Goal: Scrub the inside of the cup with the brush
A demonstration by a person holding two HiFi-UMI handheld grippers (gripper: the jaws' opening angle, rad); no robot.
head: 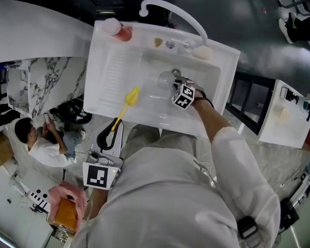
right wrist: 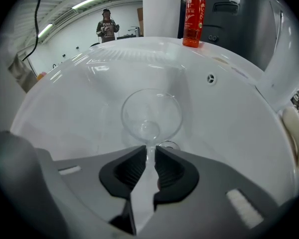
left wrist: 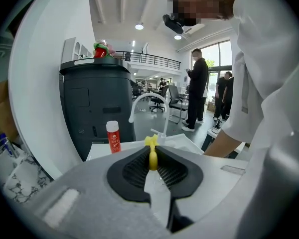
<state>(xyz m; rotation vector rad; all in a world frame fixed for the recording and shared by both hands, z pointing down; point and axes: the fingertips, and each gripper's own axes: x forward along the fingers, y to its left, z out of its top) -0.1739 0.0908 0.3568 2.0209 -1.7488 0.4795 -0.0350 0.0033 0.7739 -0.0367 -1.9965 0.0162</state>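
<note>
A clear stemmed glass cup [head: 166, 79] lies on its side in the white sink basin [head: 209, 81]. In the right gripper view its bowl [right wrist: 151, 114] faces away from me and its thin stem runs back between the pads. My right gripper [right wrist: 149, 156] is shut on that stem, low in the basin [head: 174, 83]. My left gripper [head: 107, 137] hangs off the sink's front edge, shut on the handle of a yellow brush [head: 130, 98]. The brush head points over the draining board. In the left gripper view the brush [left wrist: 152, 151] sticks straight out between the pads.
A red bottle [head: 119, 30] stands at the sink's back left corner. A white curved tap [head: 175, 12] arches over the basin, with a pale sponge [head: 202, 52] beside its base. A person [head: 36, 141] sits on the floor to the left.
</note>
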